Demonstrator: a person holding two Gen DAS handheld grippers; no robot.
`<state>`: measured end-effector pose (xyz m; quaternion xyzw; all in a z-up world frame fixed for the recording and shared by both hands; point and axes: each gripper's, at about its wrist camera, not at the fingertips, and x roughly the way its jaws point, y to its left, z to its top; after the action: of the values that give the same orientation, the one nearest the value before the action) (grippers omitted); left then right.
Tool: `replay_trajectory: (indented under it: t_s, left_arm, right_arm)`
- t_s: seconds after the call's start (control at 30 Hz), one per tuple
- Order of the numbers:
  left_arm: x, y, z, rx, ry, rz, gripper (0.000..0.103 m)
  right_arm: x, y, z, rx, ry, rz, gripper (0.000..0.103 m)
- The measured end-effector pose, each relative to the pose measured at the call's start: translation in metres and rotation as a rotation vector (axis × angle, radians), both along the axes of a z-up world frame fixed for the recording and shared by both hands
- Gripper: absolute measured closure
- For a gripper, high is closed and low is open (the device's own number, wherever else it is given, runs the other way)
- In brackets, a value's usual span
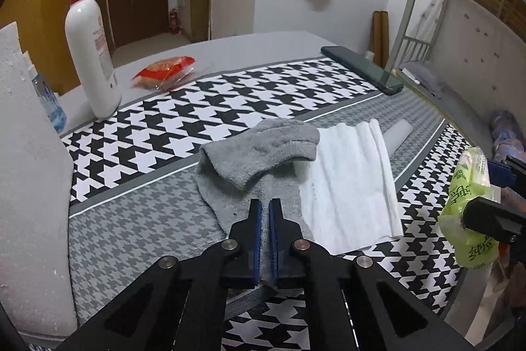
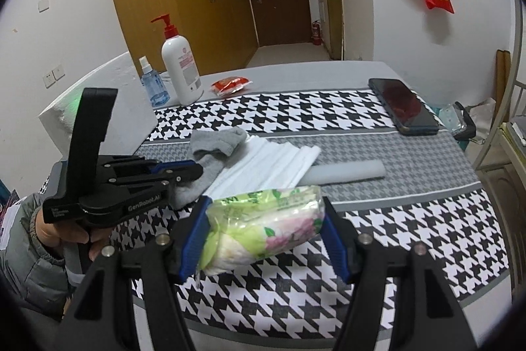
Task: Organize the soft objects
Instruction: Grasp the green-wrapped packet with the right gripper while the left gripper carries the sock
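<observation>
While the right gripper (image 2: 266, 229) clamps the green tissue pack (image 2: 263, 226) at lower centre, the left gripper (image 1: 265, 209) pinches the grey sock (image 1: 256, 160), whose length runs away toward upper centre.

A table (image 2: 328, 71) with a black-and-white checked cloth (image 2: 296, 111).

On it lie a grey sock (image 1: 256, 153), a white folded cloth (image 1: 348, 186), a grey tube (image 2: 348, 173), a phone (image 2: 404, 107), a red packet (image 2: 231, 85), a pump bottle (image 2: 180, 68), a blue spray bottle (image 2: 153, 87) and a white foam block (image 1: 29, 186).
</observation>
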<state>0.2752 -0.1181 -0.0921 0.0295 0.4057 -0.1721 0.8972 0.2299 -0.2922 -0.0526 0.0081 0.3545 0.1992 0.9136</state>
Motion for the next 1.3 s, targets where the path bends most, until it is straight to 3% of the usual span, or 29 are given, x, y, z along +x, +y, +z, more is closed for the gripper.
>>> replay_trajectory:
  t_s: [0.23, 0.53, 0.83, 1.07, 1.23, 1.3]
  left_arm:
    - [-0.020, 0.013, 0.033, -0.109, -0.103, -0.020, 0.099]
    - [-0.047, 0.017, 0.070, -0.141, -0.216, -0.028, 0.099]
    - [-0.082, 0.043, 0.071, -0.137, -0.181, 0.024, 0.099]
    - [-0.113, 0.066, 0.093, -0.135, -0.216, 0.061, 0.099]
    - [-0.113, 0.068, 0.075, -0.067, -0.169, 0.094, 0.099]
    - [-0.106, 0.065, 0.060, -0.057, -0.124, 0.096, 0.093]
  right_arm:
    - [-0.005, -0.001, 0.007, -0.003, -0.017, -0.007, 0.035]
    - [-0.016, -0.005, 0.022, 0.001, -0.055, -0.038, 0.035]
    - [-0.025, -0.002, 0.022, 0.031, -0.073, -0.012, 0.035]
    - [-0.027, 0.008, 0.018, 0.059, -0.072, 0.022, 0.035]
    - [-0.033, 0.016, 0.019, 0.062, -0.079, 0.051, 0.035]
    - [-0.034, 0.018, 0.018, 0.066, -0.078, 0.052, 0.035]
